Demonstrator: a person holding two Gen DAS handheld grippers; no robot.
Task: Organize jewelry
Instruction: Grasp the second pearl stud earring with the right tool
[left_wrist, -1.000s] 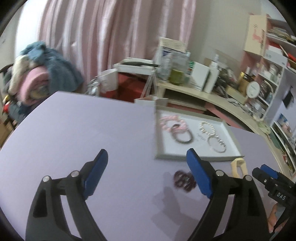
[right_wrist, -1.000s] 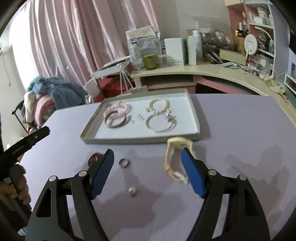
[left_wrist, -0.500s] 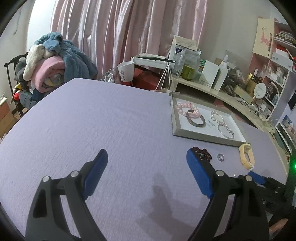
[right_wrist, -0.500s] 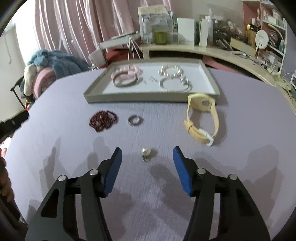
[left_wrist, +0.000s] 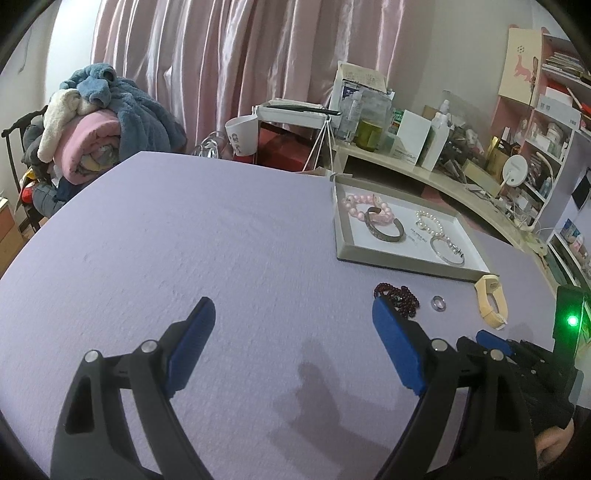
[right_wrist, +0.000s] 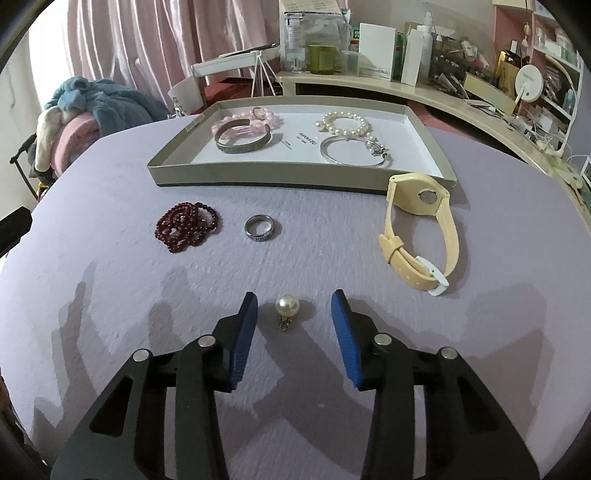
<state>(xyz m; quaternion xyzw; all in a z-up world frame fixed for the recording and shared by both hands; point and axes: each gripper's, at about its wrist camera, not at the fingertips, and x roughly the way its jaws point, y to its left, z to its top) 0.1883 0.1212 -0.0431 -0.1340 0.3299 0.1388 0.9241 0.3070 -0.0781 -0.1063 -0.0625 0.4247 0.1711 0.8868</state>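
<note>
Right gripper (right_wrist: 291, 306), jaws apart, is bracketing a pearl pendant (right_wrist: 287, 306) lying loose on the purple table (right_wrist: 110, 206) without touching it; left gripper (left_wrist: 291, 317) is hovering wide open and empty over bare cloth. Beyond the pearl are lying a garnet bead bracelet (right_wrist: 186, 225), silver ring (right_wrist: 259, 228) and cream watch (right_wrist: 421, 229). The grey tray (right_wrist: 295, 177) behind is holding pink, pearl and metal bangles.

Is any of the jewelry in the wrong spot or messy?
Yes. Four pieces lie loose on the purple table, outside the tray: the dark red bead bracelet in a tangled heap, the silver ring, the yellow watch on its side, and the pearl pendant between the right gripper fingers.
</note>
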